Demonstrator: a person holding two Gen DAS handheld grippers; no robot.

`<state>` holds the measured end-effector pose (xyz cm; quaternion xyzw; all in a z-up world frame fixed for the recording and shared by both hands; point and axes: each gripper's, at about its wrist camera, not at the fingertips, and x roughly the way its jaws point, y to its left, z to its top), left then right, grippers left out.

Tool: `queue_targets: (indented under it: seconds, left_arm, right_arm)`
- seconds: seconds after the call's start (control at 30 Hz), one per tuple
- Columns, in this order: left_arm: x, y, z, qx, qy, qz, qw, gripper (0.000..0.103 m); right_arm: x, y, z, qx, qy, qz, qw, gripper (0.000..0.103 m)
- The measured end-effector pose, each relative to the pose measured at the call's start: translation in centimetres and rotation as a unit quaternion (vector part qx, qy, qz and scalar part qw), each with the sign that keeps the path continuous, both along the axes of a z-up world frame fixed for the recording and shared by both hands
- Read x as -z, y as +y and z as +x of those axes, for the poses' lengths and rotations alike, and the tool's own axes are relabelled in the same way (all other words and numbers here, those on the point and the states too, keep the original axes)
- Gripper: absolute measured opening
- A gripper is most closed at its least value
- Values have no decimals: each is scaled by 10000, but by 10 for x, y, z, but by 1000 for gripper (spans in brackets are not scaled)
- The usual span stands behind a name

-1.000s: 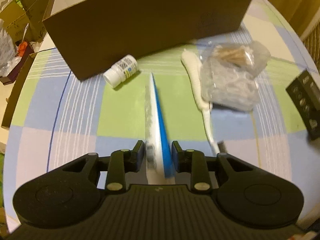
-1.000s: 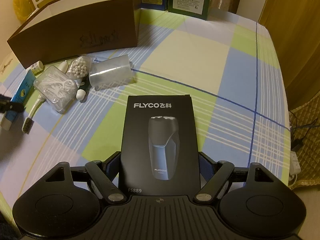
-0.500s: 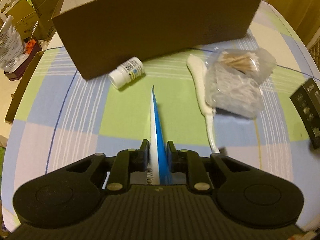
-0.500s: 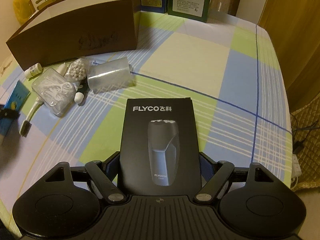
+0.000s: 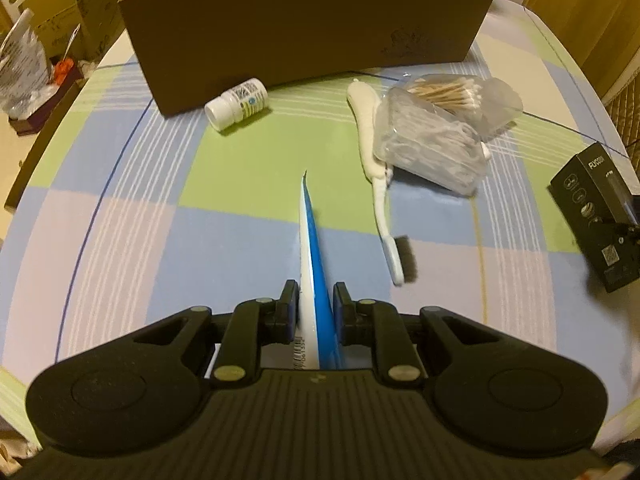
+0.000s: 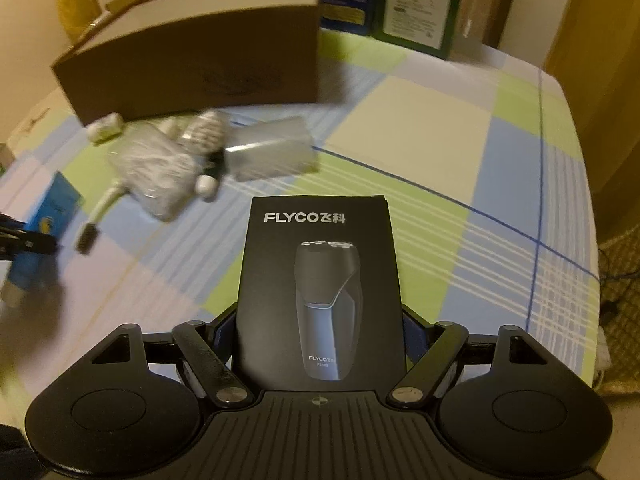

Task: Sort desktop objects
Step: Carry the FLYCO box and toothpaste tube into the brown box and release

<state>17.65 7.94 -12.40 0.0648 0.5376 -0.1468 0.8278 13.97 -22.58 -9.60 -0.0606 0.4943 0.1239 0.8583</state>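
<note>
Two grips are yours at once: your left gripper (image 5: 316, 304) is clamped on the flat blue-and-white tube (image 5: 311, 248), held edge-on and off the checked tablecloth (image 5: 132, 216), on your side of the brown cardboard box (image 5: 304, 28). Your right gripper (image 6: 318, 340) holds the black FLYCO shaver box (image 6: 320, 280) by its sides, jaws spread wide around it. Close in front of the cardboard box lie a white pill bottle (image 5: 236, 104), a white toothbrush (image 5: 376, 168) and a clear bag of cotton swabs (image 5: 444, 128), the bag overlapping the toothbrush handle.
</note>
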Motion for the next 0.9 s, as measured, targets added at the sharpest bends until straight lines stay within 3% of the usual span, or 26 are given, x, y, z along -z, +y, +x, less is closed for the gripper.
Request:
queue_targets:
  seconds: [0.5, 0.9]
  left_arm:
    - [-53, -4, -15, -194, -574, -382, 9974, 14]
    - [-93, 7, 18, -269, -1035, -477, 9931, 14]
  right_arm:
    - [-35, 25, 7, -621, -257, 318, 9972, 76]
    - [-62, 63, 32, -1047, -557, 568, 9913, 76]
